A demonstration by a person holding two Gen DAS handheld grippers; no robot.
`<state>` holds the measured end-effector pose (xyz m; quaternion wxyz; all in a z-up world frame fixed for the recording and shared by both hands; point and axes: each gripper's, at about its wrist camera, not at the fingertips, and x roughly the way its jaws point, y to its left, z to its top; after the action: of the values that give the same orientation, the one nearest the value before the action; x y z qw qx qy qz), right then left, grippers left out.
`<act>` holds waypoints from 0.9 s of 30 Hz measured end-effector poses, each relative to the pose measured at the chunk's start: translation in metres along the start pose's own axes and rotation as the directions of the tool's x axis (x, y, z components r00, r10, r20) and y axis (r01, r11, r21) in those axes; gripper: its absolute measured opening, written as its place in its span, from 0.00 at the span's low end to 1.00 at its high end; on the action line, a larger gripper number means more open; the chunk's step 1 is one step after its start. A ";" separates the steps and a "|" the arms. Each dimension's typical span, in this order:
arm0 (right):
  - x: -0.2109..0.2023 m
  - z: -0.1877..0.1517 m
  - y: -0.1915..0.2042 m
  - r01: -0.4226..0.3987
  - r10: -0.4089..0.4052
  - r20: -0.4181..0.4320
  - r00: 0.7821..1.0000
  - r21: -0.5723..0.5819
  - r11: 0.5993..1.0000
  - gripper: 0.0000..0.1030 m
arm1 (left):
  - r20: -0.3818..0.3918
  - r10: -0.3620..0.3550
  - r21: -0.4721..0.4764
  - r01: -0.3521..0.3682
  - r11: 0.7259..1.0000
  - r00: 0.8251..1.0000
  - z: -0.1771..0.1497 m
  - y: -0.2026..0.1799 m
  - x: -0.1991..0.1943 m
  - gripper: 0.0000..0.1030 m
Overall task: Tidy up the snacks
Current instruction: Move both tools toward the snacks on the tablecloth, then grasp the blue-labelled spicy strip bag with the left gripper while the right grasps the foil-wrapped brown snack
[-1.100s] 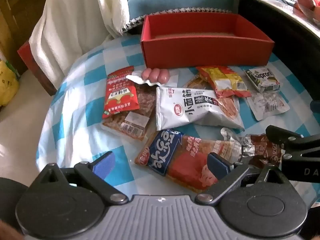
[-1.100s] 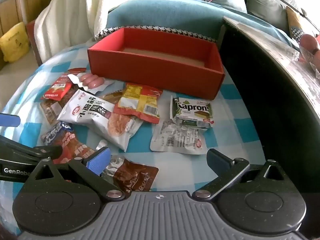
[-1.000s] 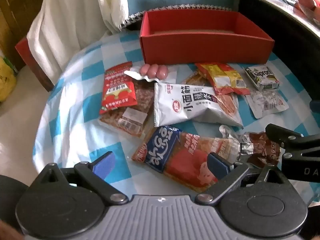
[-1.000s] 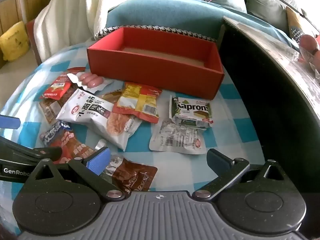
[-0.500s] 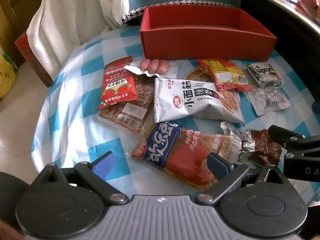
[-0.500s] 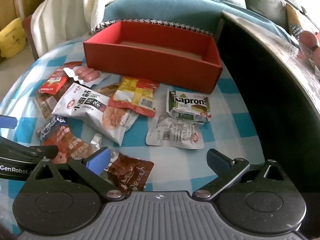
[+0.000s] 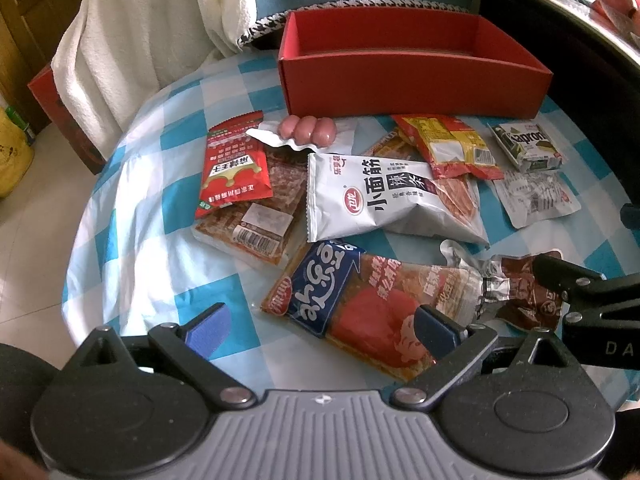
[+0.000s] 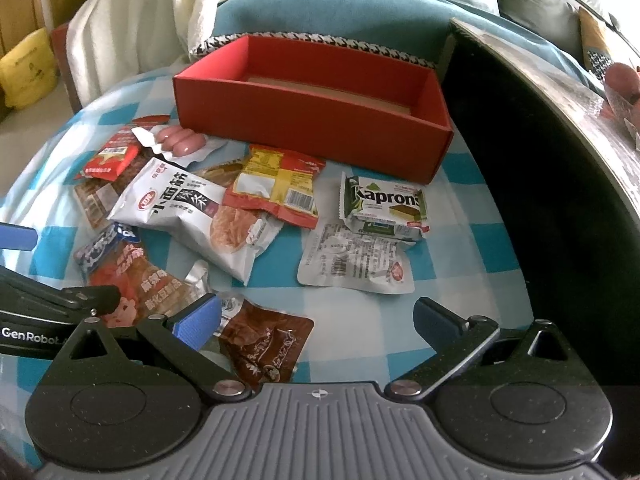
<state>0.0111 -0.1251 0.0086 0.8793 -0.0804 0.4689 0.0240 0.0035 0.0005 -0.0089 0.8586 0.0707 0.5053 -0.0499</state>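
I have my left hand-held gripper spread wide with nothing in it, low over the blue-and-red snack pack on the checked counter. My right hand-held gripper is equally wide and empty, just above the brown pouch. The red box sits at the far side of the counter, and I think it holds nothing, though its floor is partly hidden. Scattered in front of it lie the white noodle-snack bag, the sausages, the red sachet, the yellow-and-red packet and the Kaprons wafer.
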 end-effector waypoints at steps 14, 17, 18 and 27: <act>-0.002 0.001 -0.001 -0.010 0.010 -0.004 1.000 0.013 1.000 1.00 | -0.073 -0.021 -0.076 0.016 0.997 0.997 0.003 0.009 0.011 0.91; -0.008 0.003 -0.005 -0.028 0.027 0.011 1.000 0.034 0.999 1.00 | -0.092 -0.045 -0.144 0.032 0.989 0.995 0.007 0.013 0.013 0.91; -0.010 0.004 -0.007 -0.034 0.034 0.018 0.999 0.044 0.998 1.00 | -0.099 -0.051 -0.157 0.035 0.987 0.994 0.009 0.013 0.014 0.91; -0.025 0.006 -0.028 -0.114 0.106 0.068 0.992 0.128 0.985 1.00 | -0.192 -0.034 -0.312 -0.029 0.950 0.981 0.023 0.003 0.029 0.91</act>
<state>0.0051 -0.1510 0.0359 0.8940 0.0046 0.4459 0.0438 0.0380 -0.0005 -0.0228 0.8052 -0.0628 0.5885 0.0371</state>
